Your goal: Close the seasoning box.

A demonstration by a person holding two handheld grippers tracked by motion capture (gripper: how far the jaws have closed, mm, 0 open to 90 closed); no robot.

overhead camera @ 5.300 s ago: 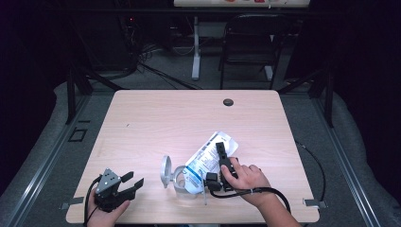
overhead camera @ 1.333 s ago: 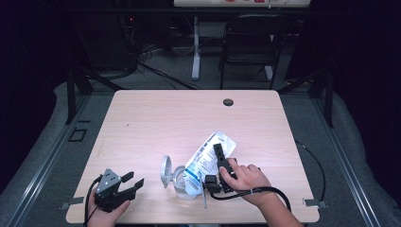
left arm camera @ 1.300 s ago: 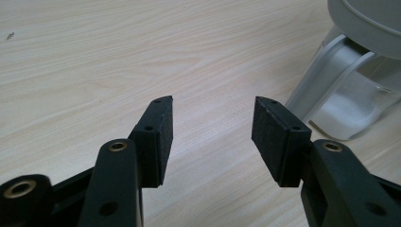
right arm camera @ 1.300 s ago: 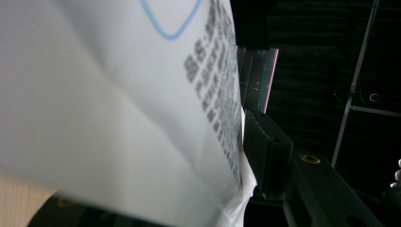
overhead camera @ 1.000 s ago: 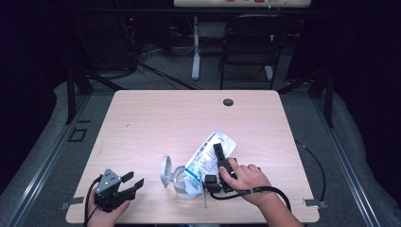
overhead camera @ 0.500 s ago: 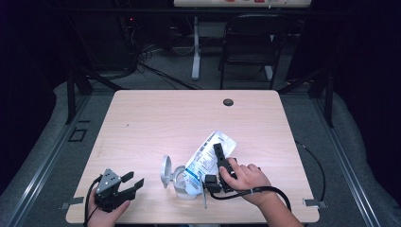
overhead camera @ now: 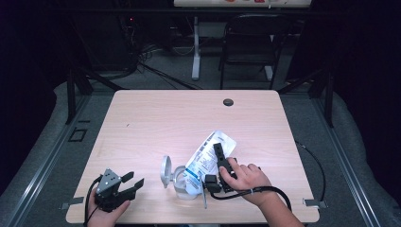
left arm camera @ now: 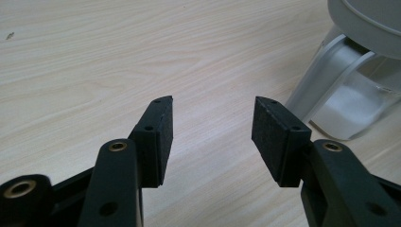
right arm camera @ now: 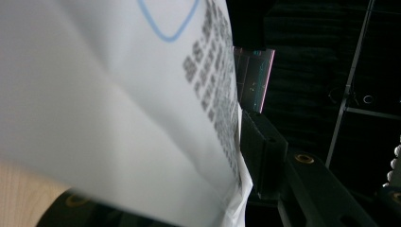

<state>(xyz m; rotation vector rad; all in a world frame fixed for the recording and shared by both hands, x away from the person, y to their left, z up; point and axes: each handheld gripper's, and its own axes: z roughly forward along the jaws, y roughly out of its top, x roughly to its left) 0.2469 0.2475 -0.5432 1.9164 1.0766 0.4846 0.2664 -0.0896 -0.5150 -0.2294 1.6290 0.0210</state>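
Note:
A white printed bag [overhead camera: 207, 150] lies slanted near the table's front, its lower end over a small clear container [overhead camera: 180, 183] whose round grey lid [overhead camera: 165, 171] stands up open. My right gripper [overhead camera: 213, 164] lies on its side across the bag and is shut on it. In the right gripper view the bag [right arm camera: 118, 94] covers one jaw, and the other black pad [right arm camera: 259, 144] presses its edge. At the front left corner my left gripper [overhead camera: 133, 179] rests on the table, open and holding nothing. Seen from the left gripper [left arm camera: 213, 123], the container [left arm camera: 347, 97] stands off to the right.
The light wooden table [overhead camera: 156, 118] has a dark round hole [overhead camera: 228, 101] near its far edge. A black cable [overhead camera: 318, 163] loops off the right side. A chair [overhead camera: 250, 42] and stand legs are behind the table on the dark floor.

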